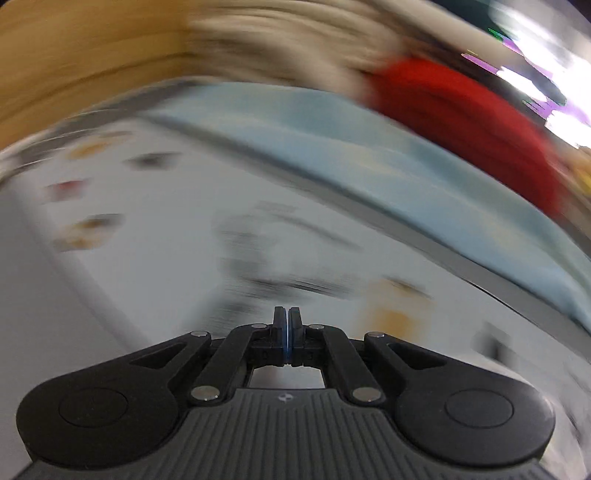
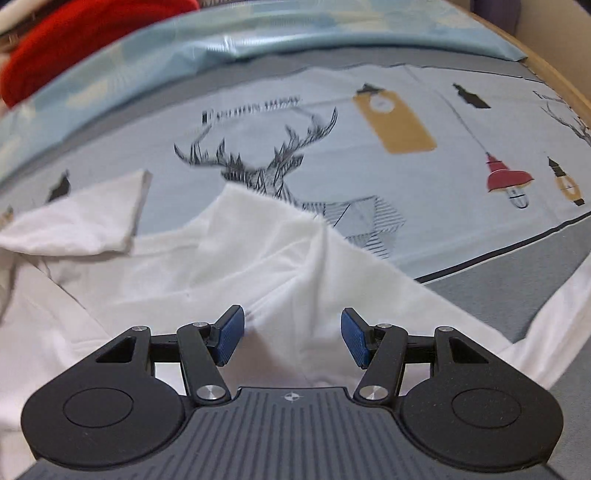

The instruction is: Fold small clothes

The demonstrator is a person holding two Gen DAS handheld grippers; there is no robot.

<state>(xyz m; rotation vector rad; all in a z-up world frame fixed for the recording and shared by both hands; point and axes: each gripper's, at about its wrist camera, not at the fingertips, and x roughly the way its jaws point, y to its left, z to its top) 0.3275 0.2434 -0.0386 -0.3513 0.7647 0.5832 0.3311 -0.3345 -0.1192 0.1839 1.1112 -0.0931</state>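
White shirt [image 2: 207,266] rumpled at frame bottom, unfolded; folding barely begun. Right gripper [image 2: 292,338] wide open above it, empty; left gripper [image 1: 287,334] closed, holding nothing.

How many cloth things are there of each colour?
White: 1, the white garment
Red: 1, the red cloth
Light blue plain: 1, the blue cloth
Printed: 1, the deer-print sheet
Total: 4
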